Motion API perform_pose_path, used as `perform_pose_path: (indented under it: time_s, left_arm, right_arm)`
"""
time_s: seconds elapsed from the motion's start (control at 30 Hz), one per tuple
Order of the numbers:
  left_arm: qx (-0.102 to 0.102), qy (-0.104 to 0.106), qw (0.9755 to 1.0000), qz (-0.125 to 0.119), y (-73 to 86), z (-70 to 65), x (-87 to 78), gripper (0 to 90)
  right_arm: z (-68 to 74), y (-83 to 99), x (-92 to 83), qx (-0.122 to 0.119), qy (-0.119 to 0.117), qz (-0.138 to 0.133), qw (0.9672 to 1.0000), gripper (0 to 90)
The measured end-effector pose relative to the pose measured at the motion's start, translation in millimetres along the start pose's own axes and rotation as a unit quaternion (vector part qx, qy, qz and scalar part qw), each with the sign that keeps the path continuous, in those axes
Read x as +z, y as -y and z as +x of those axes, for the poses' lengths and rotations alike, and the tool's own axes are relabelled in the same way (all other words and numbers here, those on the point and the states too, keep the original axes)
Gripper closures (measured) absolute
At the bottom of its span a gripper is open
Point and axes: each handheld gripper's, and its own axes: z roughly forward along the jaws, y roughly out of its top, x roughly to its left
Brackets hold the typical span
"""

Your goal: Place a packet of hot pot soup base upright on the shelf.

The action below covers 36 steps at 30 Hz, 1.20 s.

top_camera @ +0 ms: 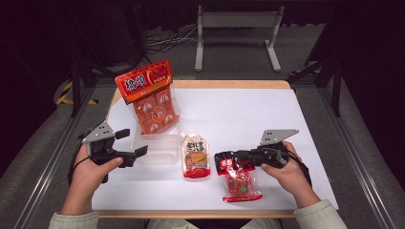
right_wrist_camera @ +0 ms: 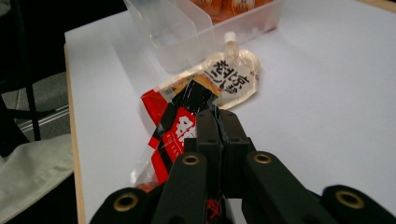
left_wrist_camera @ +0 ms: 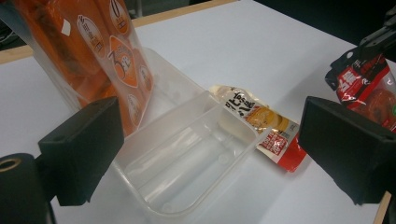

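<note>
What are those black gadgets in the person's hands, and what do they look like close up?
They are hand-held tongs. The left tongs and right tongs have black bodies, each topped by a grey three-cornered plate with small holes. The jaws are blocky black pads, and brass-coloured rivets mark the linkage. A black cable trails by the left wrist. The person wears pale, light-coloured sleeves.

Desk [top_camera: 248,114]: white top with pale wooden edging, mid frame. Clear plastic container [top_camera: 157,149] left of centre, two compartments; the rear one holds a tall orange snack bag [top_camera: 149,95] standing upright, the front one has nothing in it. Cream spouted pouch [top_camera: 196,156] lies flat just right of the container, red band at its lower end. Grey metal stand [top_camera: 237,33] on the floor, upper centre.
</note>
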Motion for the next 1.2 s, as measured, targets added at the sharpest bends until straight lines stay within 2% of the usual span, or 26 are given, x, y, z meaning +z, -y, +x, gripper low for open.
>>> perform_pose_path:
  time_s: [0.17, 0.33, 0.47, 0.63, 1.2]
  left_arm:
    - [0.0, -0.001, 1.0, -0.001, 0.3, 1.0, 0.1, 7.8]
    - [-0.004, -0.005, 1.0, -0.003, 0.8, 2.3, -0.8, 7.9]
    - [-0.012, 0.01, 0.9998, -0.012, 0.3, 2.8, -2.3, 8.0]
    - [-0.011, -0.001, 0.9999, -0.013, 0.9, 4.9, -4.1, 8.1]
    - [-0.01, 0.002, 0.9998, -0.014, -2.1, 5.9, -2.9, 8.1]
  right_arm:
    - [4.7, -7.7, -7.9, -0.004, -0.005, -0.016, 0.9999, 89.7]
    - [6.6, -18.7, -15.9, -0.019, 0.006, -0.04, 0.999, 89.7]
    - [3.6, -29.0, -19.7, -0.027, 0.021, -0.062, 0.9975, 89.7]
    - [-1.6, -38.2, -23.6, -0.031, 0.036, -0.081, 0.9956, 89.7]
    - [-10.5, -66.5, -32.1, -0.043, 0.04, -0.13, 0.9899, 89.7]
